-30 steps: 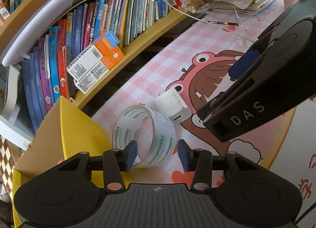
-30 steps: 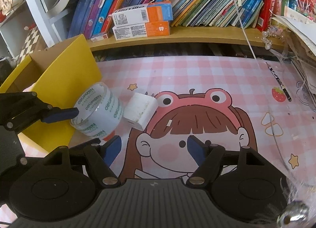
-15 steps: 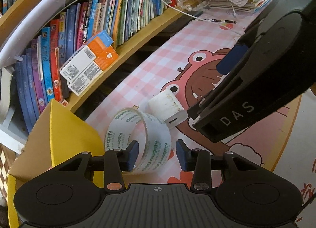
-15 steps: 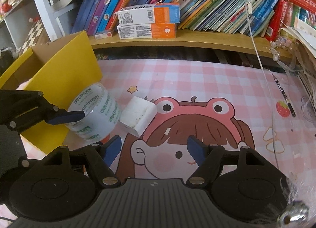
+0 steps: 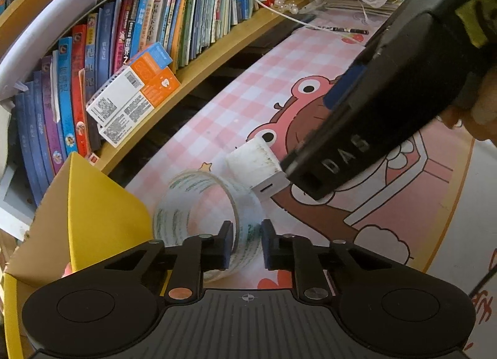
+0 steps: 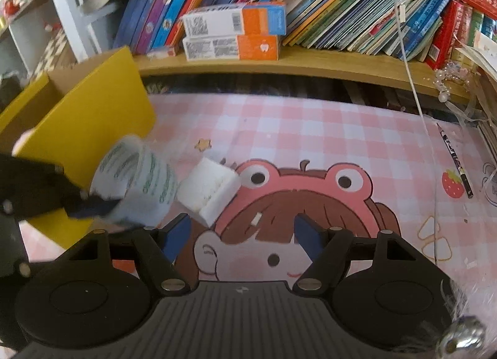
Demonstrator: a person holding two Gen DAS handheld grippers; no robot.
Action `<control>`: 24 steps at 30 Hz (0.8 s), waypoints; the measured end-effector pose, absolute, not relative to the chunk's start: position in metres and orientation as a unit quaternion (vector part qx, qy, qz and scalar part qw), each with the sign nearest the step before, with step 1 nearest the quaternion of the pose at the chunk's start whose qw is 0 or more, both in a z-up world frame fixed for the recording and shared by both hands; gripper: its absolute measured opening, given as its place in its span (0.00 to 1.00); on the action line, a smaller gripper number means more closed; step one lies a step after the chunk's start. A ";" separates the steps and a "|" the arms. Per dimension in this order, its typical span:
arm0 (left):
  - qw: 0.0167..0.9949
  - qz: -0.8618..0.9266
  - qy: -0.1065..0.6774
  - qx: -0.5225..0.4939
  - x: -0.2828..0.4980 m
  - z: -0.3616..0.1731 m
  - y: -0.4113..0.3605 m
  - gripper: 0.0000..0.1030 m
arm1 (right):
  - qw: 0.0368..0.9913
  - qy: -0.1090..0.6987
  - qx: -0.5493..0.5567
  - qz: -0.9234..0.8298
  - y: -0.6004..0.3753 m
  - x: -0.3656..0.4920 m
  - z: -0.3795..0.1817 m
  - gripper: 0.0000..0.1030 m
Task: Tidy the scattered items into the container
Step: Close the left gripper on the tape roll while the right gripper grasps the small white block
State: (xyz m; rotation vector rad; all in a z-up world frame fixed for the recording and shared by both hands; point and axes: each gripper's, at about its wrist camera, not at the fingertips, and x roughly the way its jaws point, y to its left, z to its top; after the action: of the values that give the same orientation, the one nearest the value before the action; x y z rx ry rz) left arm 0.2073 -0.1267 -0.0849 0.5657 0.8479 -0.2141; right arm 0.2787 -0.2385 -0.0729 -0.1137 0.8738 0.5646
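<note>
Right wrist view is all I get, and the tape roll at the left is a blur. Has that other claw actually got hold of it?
Observer: Yes. In the left wrist view the left gripper is shut on the tape, with one finger inside the ring and one outside.
Operator: And the white block beside it?
Observer: A charger. The end facing the left camera has a slot, which your view hides.
Operator: Is my claw near it?
Observer: From the left, a finger of the right gripper ends right beside that slotted end. I cannot tell whether they touch.
</note>
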 end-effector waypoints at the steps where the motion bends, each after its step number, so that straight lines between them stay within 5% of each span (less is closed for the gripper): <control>1: 0.869 -0.103 0.404 0.267 0.207 -0.084 -0.127 0.08 | 0.867 0.416 -0.053 0.269 -0.239 0.280 -0.073 0.71; 24: 0.896 -0.100 0.371 0.223 0.193 -0.048 -0.122 0.03 | 0.855 0.417 -0.068 0.302 -0.223 0.292 -0.083 0.71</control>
State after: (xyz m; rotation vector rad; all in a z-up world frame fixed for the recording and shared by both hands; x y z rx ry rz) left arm 0.1926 -0.1220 -0.0477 0.4624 0.7682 -0.2070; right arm 0.2920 -0.2228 -0.0831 -0.1433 0.8770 0.6353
